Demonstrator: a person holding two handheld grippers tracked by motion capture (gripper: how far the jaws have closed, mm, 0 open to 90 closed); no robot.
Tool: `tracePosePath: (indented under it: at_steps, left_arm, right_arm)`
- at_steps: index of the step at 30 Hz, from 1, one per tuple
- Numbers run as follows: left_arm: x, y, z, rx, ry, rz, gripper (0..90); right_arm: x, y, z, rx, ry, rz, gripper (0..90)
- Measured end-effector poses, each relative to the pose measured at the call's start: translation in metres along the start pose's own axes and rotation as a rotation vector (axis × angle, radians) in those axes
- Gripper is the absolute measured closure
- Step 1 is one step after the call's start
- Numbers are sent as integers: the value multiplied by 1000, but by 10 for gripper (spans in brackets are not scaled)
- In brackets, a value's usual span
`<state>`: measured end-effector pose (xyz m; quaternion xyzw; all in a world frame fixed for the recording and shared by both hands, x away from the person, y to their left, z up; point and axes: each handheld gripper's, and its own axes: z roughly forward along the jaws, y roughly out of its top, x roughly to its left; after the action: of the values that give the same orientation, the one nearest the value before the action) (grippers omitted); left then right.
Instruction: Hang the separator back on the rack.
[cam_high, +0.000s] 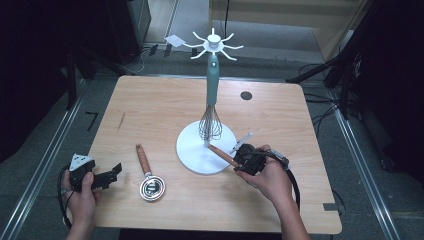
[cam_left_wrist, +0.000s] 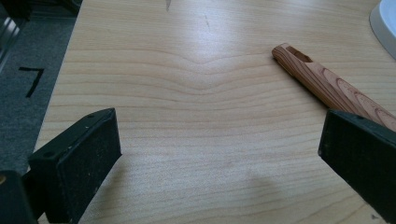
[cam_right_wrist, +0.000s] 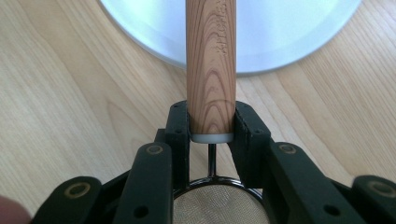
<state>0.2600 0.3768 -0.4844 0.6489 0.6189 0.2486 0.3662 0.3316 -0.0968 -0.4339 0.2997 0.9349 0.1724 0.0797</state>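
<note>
A white utensil stand (cam_high: 213, 45) with hooked arms rises from a round white base (cam_high: 192, 150) at the table's middle. A teal-handled whisk (cam_high: 212, 95) hangs from it. My right gripper (cam_high: 246, 159) is shut on the wooden handle (cam_right_wrist: 211, 70) of a mesh strainer (cam_right_wrist: 217, 205). That handle (cam_high: 223, 155) points up-left over the base's (cam_right_wrist: 280, 32) edge. A second wooden-handled utensil (cam_high: 145, 162) with a round metal head (cam_high: 152, 189) lies on the table. My left gripper (cam_high: 111, 176) stands open just left of it, its wooden handle (cam_left_wrist: 327, 84) beside the right jaw.
The wooden table (cam_high: 150, 110) has a small black round hole (cam_high: 246, 95) at the back right. Grey floor with metal rails runs along both sides. A white slip (cam_high: 174, 41) lies on the floor behind the table.
</note>
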Motion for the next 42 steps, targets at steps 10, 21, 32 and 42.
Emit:
tracePosePath:
  at_steps: [10, 21, 32, 42]
  left_arm:
    - [0, 0, 0, 0, 1, -1, 0]
    - [0, 0, 0, -1, -2, -1, 0]
    - [0, 0, 0, -1, -1, -1, 0]
    - [0, 0, 0, -1, -2, -1, 0]
  right_arm:
    - [-9, -7, -3, -20, -23, 57, 715]
    - [-17, -12, -8, -94, -75, 100, 715]
    - [-20, -15, -14, -202, -105, 157, 715]
    - [-20, -16, -20, -286, -129, 202, 715]
